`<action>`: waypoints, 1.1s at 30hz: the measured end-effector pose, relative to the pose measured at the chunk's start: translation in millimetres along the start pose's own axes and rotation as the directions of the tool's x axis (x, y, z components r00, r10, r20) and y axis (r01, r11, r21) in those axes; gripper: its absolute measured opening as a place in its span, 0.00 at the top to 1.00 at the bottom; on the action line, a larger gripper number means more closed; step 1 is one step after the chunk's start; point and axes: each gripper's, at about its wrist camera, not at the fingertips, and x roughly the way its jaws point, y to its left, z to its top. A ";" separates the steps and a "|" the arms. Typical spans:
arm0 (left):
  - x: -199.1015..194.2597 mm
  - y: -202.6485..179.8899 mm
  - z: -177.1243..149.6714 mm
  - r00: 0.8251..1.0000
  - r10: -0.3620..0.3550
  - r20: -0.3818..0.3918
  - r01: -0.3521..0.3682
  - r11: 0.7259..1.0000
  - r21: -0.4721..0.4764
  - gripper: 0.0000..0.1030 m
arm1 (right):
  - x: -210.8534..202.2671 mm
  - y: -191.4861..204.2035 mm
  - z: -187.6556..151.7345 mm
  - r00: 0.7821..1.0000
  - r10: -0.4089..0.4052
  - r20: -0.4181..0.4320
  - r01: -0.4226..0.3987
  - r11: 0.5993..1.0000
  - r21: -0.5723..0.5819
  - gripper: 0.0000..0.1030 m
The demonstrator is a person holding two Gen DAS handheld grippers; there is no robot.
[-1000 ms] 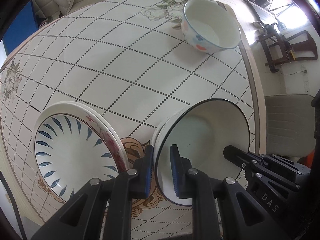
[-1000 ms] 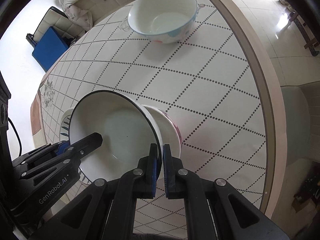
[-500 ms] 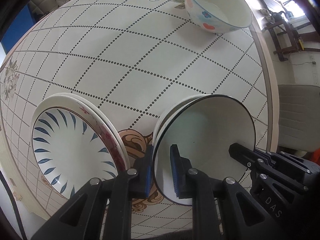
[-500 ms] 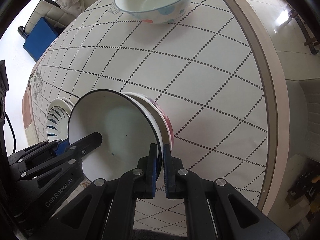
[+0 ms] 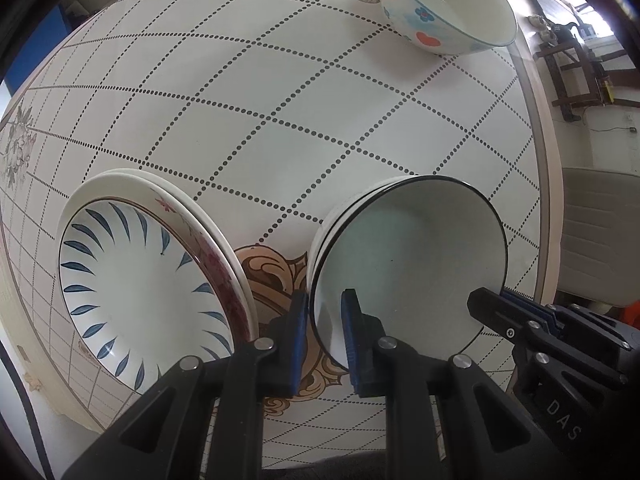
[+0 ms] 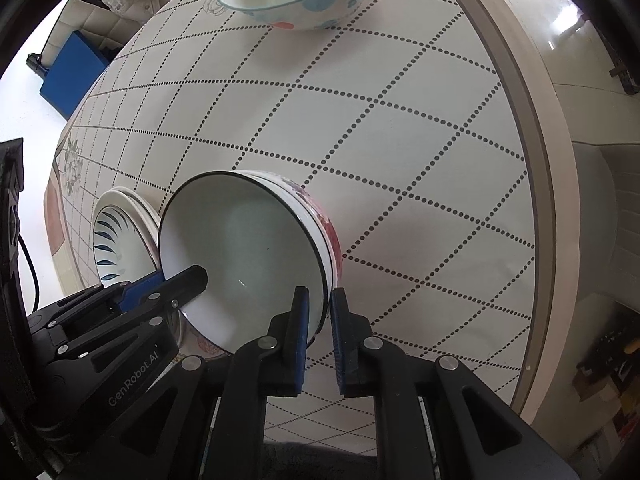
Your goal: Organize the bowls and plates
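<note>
Tabletop [image 5: 280, 120] with a dotted grid cloth is seen to carry everything, and the work is gathered at its near edge. At the near-left edge a stack of plates [image 5: 140, 288] is set, topped by one with blue leaf strokes. Just beside it, towards the near middle, the black-rimmed bowl [image 5: 408, 264] is seated, nested mouth-up in a red-patterned bowl [image 6: 334, 240]; whether it has fully settled cannot be told. A flowered bowl [image 5: 448, 16] is left alone at the far edge, well apart from the stack.

The black-rimmed bowl is flanked at opposite sides of its rim. Its left rim is clamped by the left gripper [image 5: 324, 320], one pad inside and one outside. At its right rim the jaws of the right gripper [image 6: 319, 320] are opening, with the rim between them and a sliver of gap shown at the outer pad.

The bowl is round, so no long axis is offered. The stacking step is judged nearly done. The flowered bowl is likely wanted next, and it lies straight beyond the stack from both tongs. Neither hand can be called clearly nearer, though it is faced more squarely by the right one.
</note>
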 end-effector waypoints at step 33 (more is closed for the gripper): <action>-43.5 -22.4 196.5 0.990 -0.031 0.135 0.035 0.999 -0.025 0.58 | -82.3 -63.5 182.1 0.974 0.056 0.221 -0.082 0.990 0.111 0.19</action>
